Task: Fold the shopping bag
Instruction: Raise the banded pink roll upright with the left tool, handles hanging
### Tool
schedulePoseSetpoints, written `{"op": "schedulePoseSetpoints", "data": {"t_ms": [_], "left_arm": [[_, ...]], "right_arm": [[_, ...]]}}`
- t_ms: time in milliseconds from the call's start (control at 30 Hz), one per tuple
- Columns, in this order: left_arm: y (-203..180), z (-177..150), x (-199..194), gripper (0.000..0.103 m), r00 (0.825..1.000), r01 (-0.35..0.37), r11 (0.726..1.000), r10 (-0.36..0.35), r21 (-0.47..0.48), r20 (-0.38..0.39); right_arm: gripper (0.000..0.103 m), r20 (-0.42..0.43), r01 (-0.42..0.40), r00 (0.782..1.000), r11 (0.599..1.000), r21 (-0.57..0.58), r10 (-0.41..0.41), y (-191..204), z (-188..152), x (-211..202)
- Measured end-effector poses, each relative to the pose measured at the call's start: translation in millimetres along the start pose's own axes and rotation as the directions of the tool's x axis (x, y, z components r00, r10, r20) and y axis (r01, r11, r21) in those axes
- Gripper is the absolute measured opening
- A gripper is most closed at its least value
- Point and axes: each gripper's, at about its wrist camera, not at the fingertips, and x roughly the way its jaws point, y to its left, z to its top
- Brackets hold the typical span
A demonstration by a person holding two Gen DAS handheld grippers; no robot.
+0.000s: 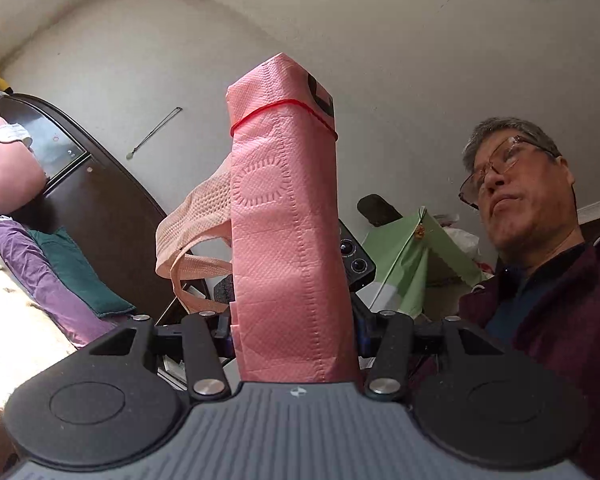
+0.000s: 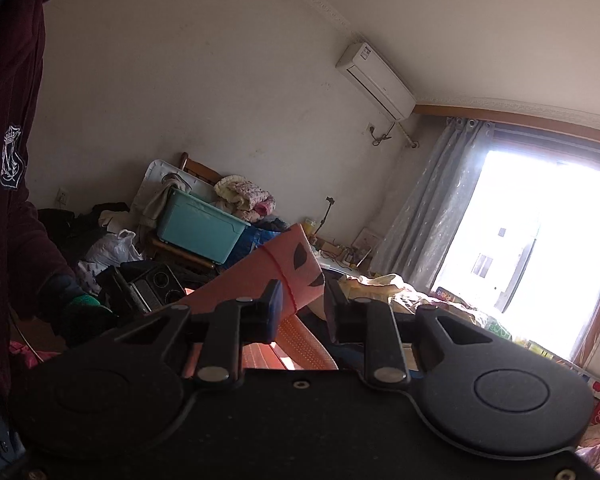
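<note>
My left gripper (image 1: 296,336) clamps the banded pink bag (image 1: 284,216) firmly; my right gripper (image 2: 302,310) stands slightly open, empty, clear of the red elastic band (image 1: 284,110).

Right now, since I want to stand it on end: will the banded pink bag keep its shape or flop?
The pink bag probably keeps its bundle: a red rubber band cinches its top. It stands upright from the left gripper, so fairly stiff and light. The loose handle will likely dangle.
</note>
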Motion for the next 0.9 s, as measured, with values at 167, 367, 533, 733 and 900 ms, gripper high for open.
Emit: {"op": "schedulePoseSetpoints", "data": {"t_ms": [167, 367, 533, 733, 900], "left_arm": [[-10.2, 3.8, -0.5, 0.049, 0.996, -0.012, 1.000, 0.012, -0.001, -0.084], [-10.7, 7.5, 2.9, 0.049, 0.967, -0.176, 0.984, 0.178, 0.029, -0.180], [-13.8, 11.7, 5.8, 0.048, 0.903, -0.342, 0.935, 0.356, 0.095, -0.241], [-5.2, 15.7, 11.3, 0.048, 0.820, -0.498, 0.863, 0.499, 0.081, -0.279], [-0.8, 18.0, 22.3, 0.048, 0.753, -0.545, 0.826, 0.557, 0.141, -0.352]], "right_arm": [[0.008, -0.050, -0.082, 0.996, 0.992, -0.098, 0.077, 7.3, -0.7, 8.3], [0.008, -0.090, -0.102, 0.992, 0.981, -0.163, 0.088, 2.8, -3.0, 7.8], [0.008, -0.066, -0.074, 0.995, 0.997, 0.030, 0.076, -21.2, -18.3, -0.1], [0.008, -0.080, -0.023, 0.996, 0.999, 0.025, 0.025, -1.5, -29.4, 11.6], [0.008, -0.214, -0.017, 0.976, 0.975, -0.220, -0.032, 27.1, -31.0, 33.9]]}}
